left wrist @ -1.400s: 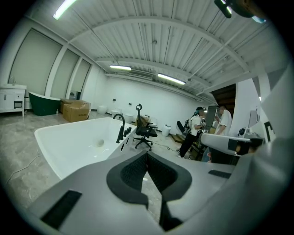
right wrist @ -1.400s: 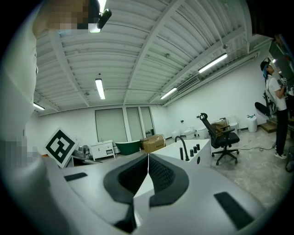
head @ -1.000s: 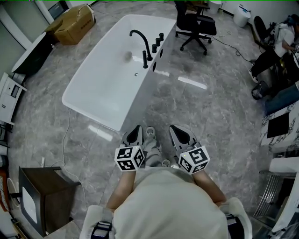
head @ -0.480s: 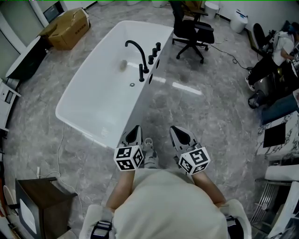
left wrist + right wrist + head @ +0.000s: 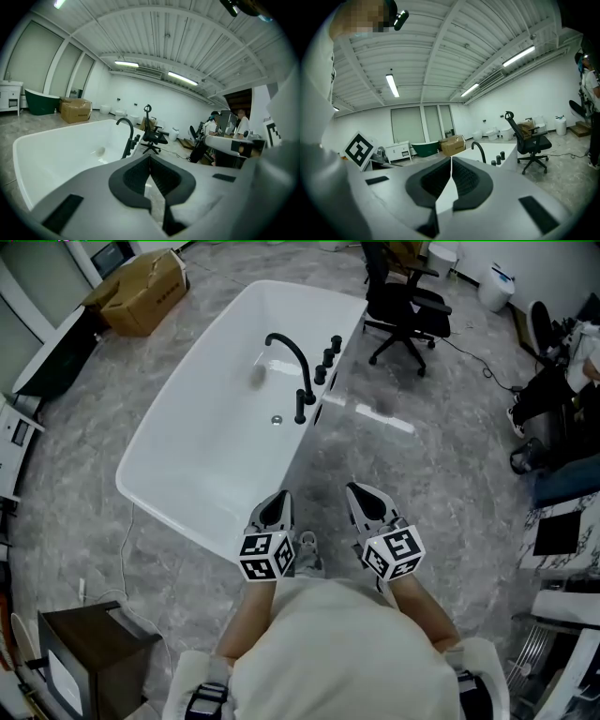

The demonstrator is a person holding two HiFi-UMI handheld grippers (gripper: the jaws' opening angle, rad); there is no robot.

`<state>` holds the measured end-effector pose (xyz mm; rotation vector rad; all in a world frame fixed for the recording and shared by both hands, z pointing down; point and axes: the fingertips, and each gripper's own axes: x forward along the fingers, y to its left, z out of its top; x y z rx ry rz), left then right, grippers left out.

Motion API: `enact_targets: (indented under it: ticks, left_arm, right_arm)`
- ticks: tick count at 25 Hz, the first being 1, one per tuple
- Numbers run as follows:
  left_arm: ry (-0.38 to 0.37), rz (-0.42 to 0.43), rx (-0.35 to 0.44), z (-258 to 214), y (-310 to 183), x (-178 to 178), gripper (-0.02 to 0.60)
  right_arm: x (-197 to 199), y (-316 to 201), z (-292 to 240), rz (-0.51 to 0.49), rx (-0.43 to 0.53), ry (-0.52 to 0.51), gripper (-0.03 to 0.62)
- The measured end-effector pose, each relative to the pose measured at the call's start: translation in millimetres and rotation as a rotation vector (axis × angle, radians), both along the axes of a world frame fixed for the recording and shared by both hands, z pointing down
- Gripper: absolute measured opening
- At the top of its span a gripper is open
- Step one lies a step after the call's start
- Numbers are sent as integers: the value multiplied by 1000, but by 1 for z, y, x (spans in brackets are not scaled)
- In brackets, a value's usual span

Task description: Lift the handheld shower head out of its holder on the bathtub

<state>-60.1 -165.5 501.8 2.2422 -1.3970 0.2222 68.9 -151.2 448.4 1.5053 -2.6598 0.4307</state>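
Observation:
The white bathtub [image 5: 202, 442] lies ahead on the grey floor. On its right rim stand a black arched faucet [image 5: 291, 351], a short black upright handheld shower head [image 5: 301, 407] in its holder, and three black knobs [image 5: 328, 354]. My left gripper [image 5: 278, 499] and right gripper [image 5: 361, 491] are held side by side short of the tub's near corner, both shut and holding nothing. The left gripper view shows the faucet [image 5: 125, 129] beyond the closed jaws. In the right gripper view the faucet [image 5: 479, 150] and knobs [image 5: 499, 157] are small in the distance.
A black office chair [image 5: 408, 298] stands right of the tub and a cardboard box [image 5: 141, 282] behind it. A dark cabinet [image 5: 84, 652] and a floor cable [image 5: 127, 540] are at the near left. People and equipment crowd the right edge [image 5: 562, 381].
The tub and its black fittings have come nearer to both grippers as they were carried forward together. Both stay shut and empty.

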Motion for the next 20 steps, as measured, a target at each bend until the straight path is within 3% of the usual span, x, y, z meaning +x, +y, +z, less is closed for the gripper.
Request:
enact_targets:
  ticks: [20]
  left_arm:
    - [16,-96,-144,65,-111,-59,21]
  right_arm:
    - [-37,-192,115,-31,-168,95,26]
